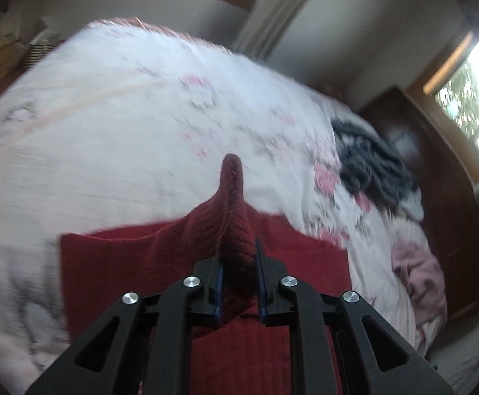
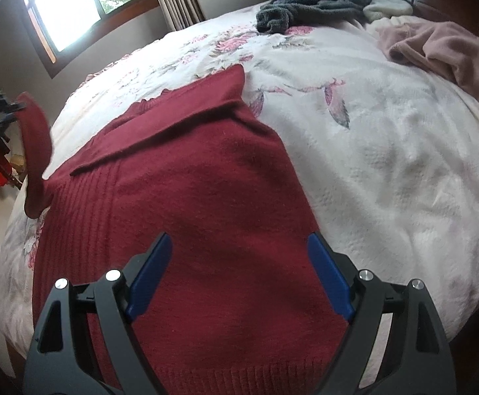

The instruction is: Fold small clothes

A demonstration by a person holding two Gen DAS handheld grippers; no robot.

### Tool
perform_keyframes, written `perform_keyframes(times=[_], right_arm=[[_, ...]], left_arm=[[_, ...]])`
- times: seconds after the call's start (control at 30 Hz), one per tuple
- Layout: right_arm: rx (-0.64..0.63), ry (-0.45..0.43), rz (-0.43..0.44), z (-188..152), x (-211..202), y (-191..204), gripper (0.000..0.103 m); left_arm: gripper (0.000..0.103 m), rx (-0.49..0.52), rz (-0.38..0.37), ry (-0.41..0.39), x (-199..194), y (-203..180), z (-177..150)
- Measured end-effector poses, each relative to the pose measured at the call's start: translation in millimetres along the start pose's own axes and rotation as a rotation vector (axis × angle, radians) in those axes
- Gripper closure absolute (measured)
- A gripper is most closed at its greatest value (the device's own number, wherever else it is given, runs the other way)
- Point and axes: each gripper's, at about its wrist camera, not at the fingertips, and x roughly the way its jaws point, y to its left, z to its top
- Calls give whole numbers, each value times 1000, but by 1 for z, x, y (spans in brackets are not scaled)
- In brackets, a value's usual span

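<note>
While no container shows, clothes lie loose on the bed.
Sweater: red sweater spread at frame centre on the floral bedspread.
Left gripper: fingers pinch the sweater's raised sleeve.
Right gripper: fingers spread wide above the sweater, holding nothing.
Bed, upper right: grey garment, pink garment.
Room: window upper left, curtain beside it.

Your left gripper is clamped on a raised sleeve of the red sweater, held up off the bed's left edge. Your right gripper hovers above the sweater's body, fingers spread wide, gripping nothing.
</note>
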Motion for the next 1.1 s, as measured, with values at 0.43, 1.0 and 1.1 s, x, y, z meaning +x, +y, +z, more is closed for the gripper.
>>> perform_keyframes(times=[0.43,1.0,1.1], right_arm=[[67,107,129,32,29,7,18],[317,610,547,181,251,139,29],[276,636,522,185,260,154,29]], left_arm=[[50,106,5,213,123,-20,-73],[36,-328,-120,201,-14,96,-294],[36,-348,-144,201,-14,104,-300]])
